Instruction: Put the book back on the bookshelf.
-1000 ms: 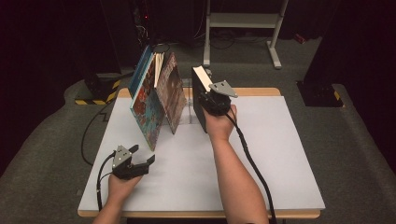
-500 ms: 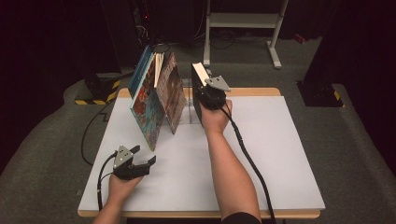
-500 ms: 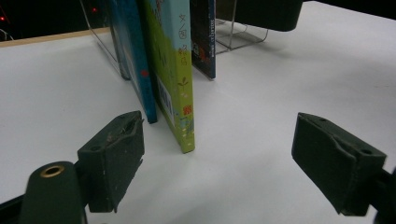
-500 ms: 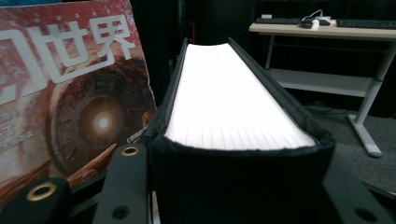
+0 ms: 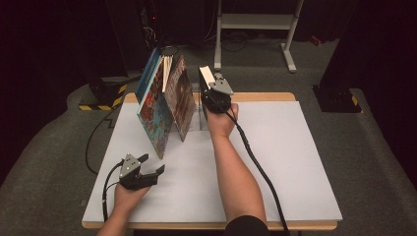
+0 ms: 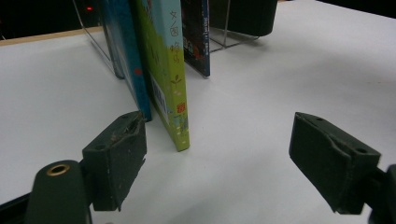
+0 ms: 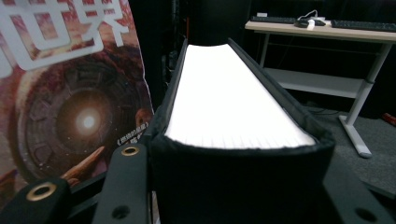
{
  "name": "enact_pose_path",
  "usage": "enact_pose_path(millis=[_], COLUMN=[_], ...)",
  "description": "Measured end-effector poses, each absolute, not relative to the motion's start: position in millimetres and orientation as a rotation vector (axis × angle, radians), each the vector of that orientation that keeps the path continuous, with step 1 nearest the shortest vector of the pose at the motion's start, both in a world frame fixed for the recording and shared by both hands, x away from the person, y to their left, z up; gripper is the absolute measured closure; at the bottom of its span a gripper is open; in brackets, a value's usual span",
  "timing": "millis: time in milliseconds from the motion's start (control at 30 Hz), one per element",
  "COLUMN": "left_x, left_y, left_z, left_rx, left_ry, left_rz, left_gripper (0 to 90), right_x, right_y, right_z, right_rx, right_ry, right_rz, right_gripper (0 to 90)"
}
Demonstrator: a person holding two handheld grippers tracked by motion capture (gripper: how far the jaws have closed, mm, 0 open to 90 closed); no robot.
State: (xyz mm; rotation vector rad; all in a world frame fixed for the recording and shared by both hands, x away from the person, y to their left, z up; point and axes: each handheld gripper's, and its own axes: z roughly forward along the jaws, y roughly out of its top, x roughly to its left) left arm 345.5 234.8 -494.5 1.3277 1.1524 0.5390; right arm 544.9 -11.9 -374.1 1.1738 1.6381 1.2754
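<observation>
A thick black book with white page edges stands upright at the back of the white table, just right of several leaning books. My right gripper is shut on it, one jaw on each cover. Close on its left leans a brown-covered book with a glowing ring on its cover. A colourful blue-edged book leans left of that. My left gripper rests near the table's front left, open with nothing between its jaws, and faces the book spines.
A clear wire-and-acrylic book stand holds the leaning books at the back. A cable trails from the right gripper along the forearm. A white desk frame stands on the floor beyond the table.
My right hand has carried the black book leftward and slightly down, closer to the brown-covered book. The left gripper has stayed put.
</observation>
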Motion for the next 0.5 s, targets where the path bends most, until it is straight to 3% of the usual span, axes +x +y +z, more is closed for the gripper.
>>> enact_pose_path(millis=[500], left_x=[343.9], left_y=[232.4], left_z=[-495.5], left_rx=[1.349], left_ry=[1.145], left_rz=[0.530], left_gripper=[20.6], right_x=[544.5], right_y=[-15.2], right_z=[-386.2], right_rx=[1.197], right_ry=[1.607], right_rz=[1.300], right_gripper=[53.0])
